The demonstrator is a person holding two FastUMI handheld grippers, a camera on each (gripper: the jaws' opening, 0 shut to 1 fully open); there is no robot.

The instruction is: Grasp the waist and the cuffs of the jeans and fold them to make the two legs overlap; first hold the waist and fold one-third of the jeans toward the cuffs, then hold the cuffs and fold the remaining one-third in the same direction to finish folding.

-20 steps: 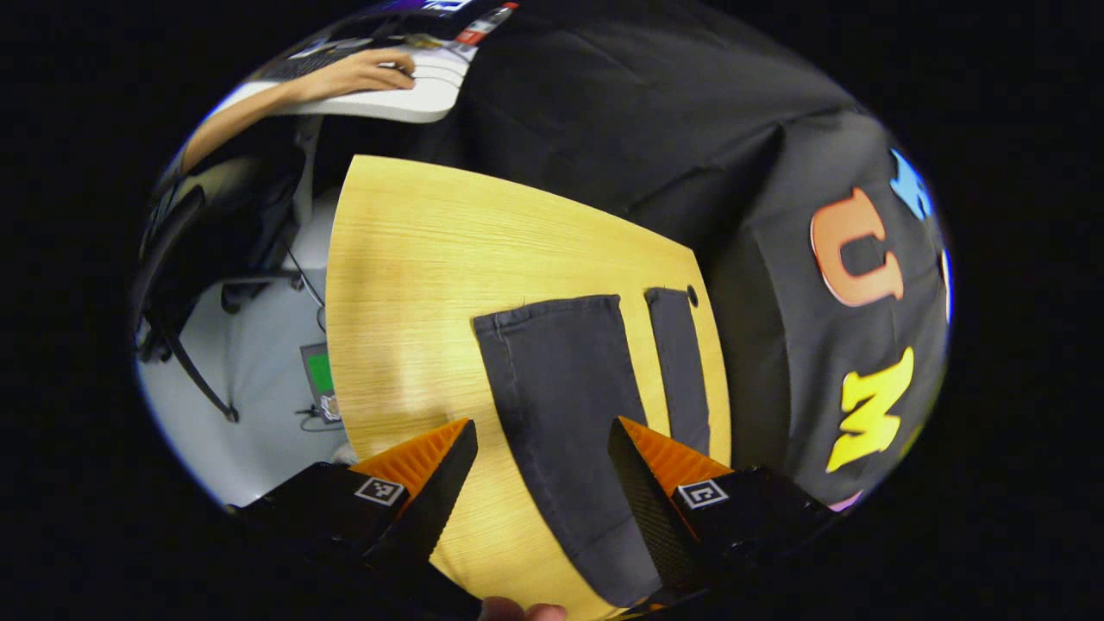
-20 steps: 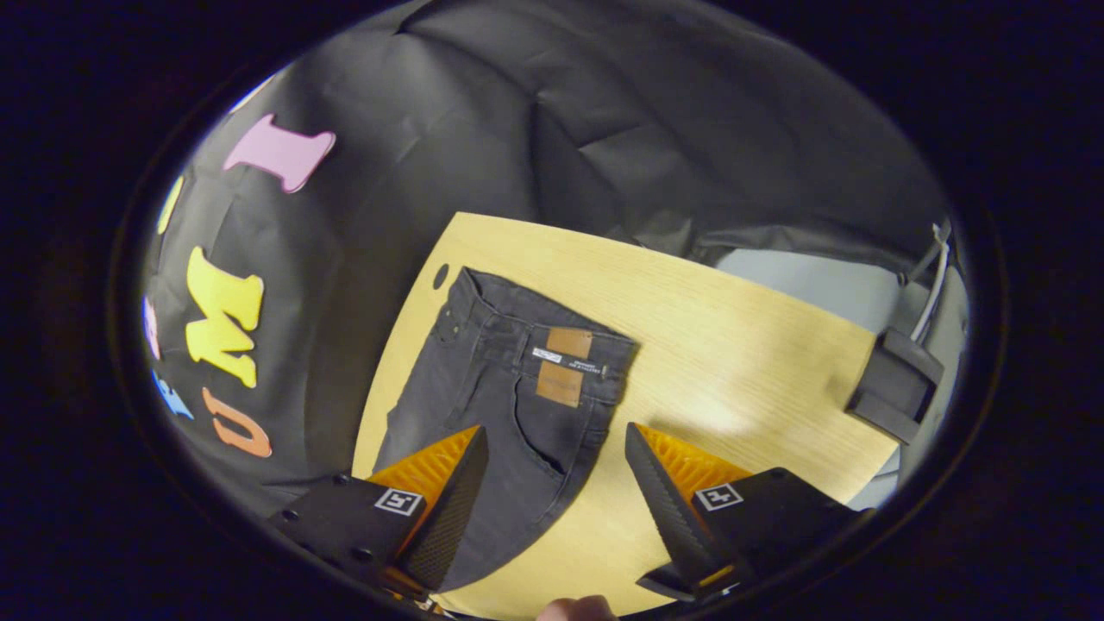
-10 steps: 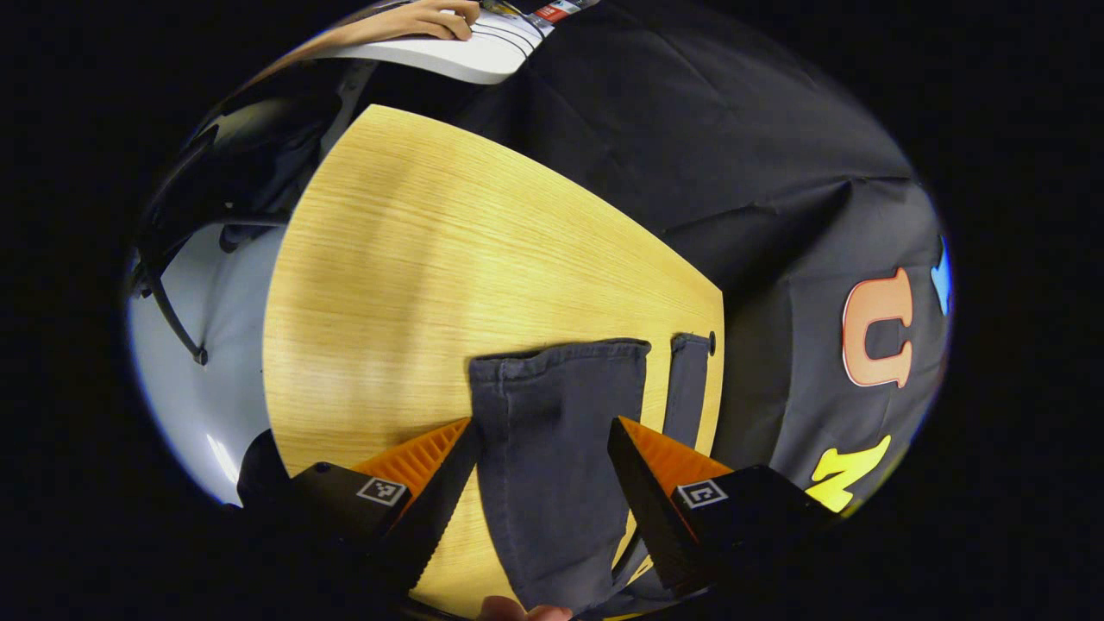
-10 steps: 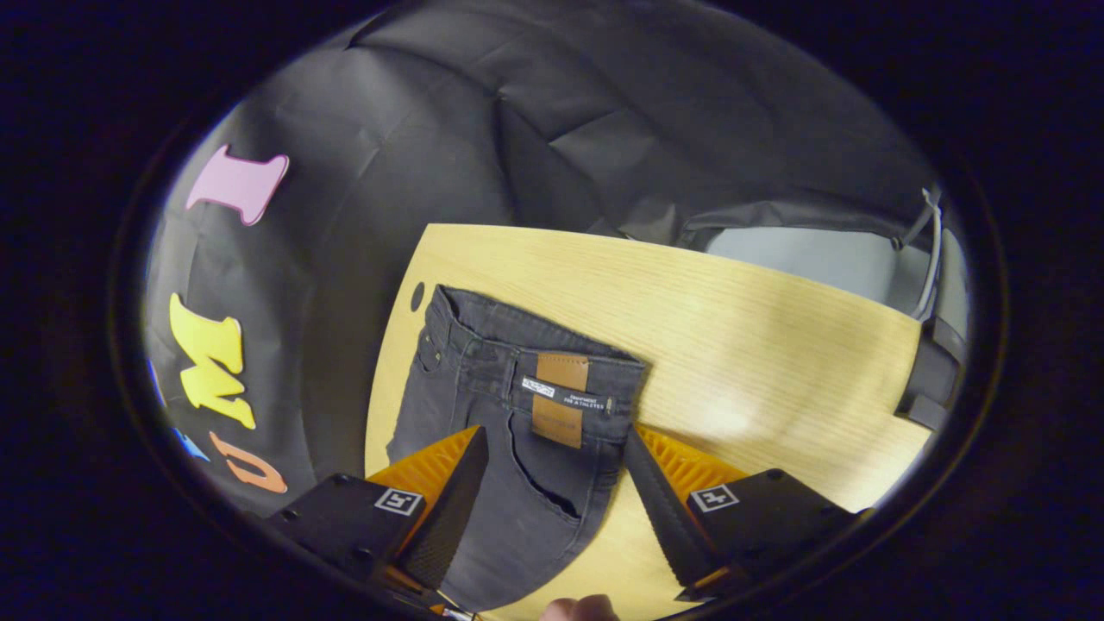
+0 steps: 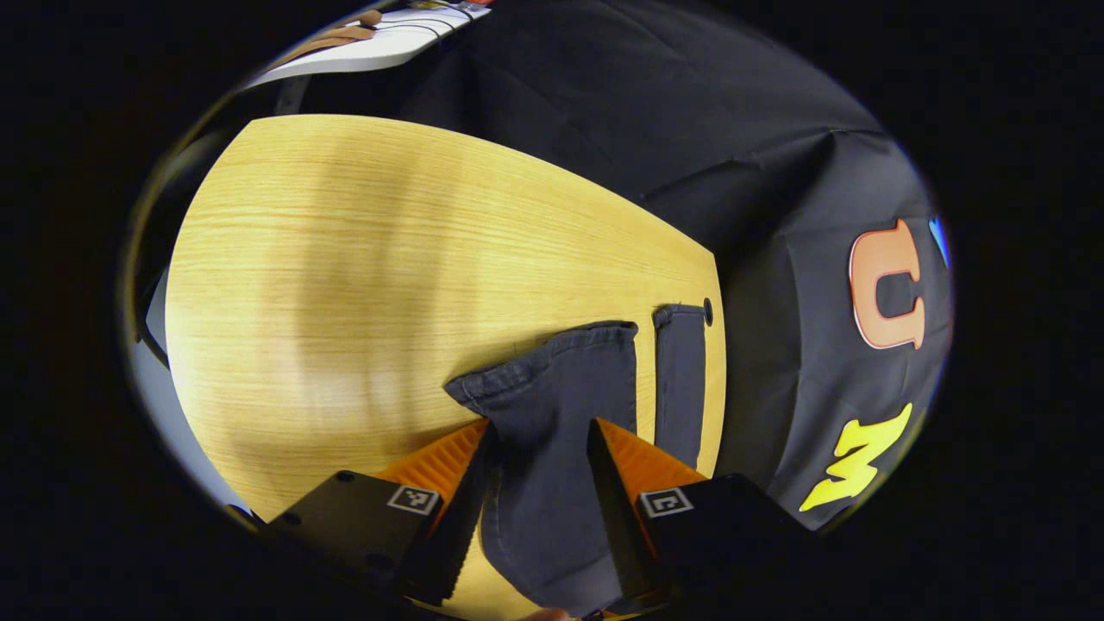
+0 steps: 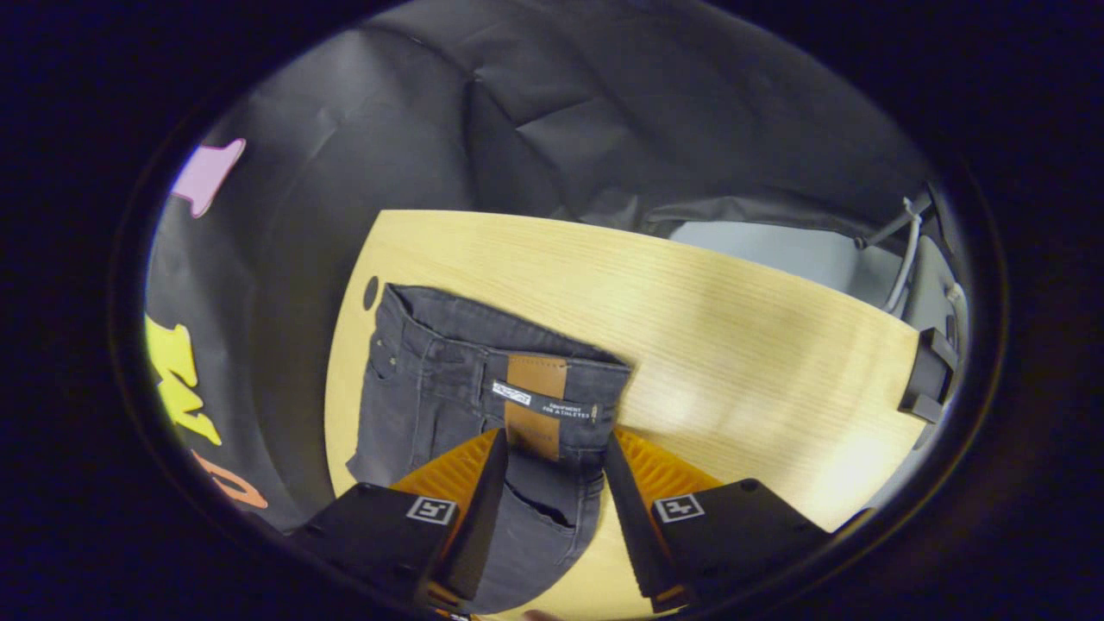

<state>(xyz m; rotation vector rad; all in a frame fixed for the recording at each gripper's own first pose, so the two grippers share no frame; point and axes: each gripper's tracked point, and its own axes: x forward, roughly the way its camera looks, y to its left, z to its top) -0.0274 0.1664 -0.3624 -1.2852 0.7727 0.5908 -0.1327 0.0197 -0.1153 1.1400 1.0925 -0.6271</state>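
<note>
A: What surface am I working over?

B: A pale wooden table (image 5: 362, 259) fills the centre of the left gripper view, with black cloth (image 5: 655, 112) draped behind it along the top and right. A white desk edge (image 5: 362, 53) sits at the upper left. In the right gripper view, grey floor (image 6: 776, 250) shows at the upper right beyond the table (image 6: 733, 345).

A: How do the jeans lie?

B: The jeans (image 5: 552, 414) are spread flat at the table's right edge in the left gripper view, long axis running bottom to top of the frame, with both cuffs pointing up. The two legs lie side by side with a strip of table between. In the right gripper view the waist (image 6: 500, 336) points toward the upper part of the frame.

A: Any writing?

B: A tan leather patch (image 6: 533, 401) crossed by a dark label (image 6: 543, 400) with white lettering sits at the waistband; I leave the text unread.

A: And my tools?

B: The left gripper (image 5: 539, 440) is narrowed around the nearer leg; whether both fingers press, I cannot tell. The right gripper (image 6: 550, 453) brackets the waistband below the patch, similarly narrowed.
</note>
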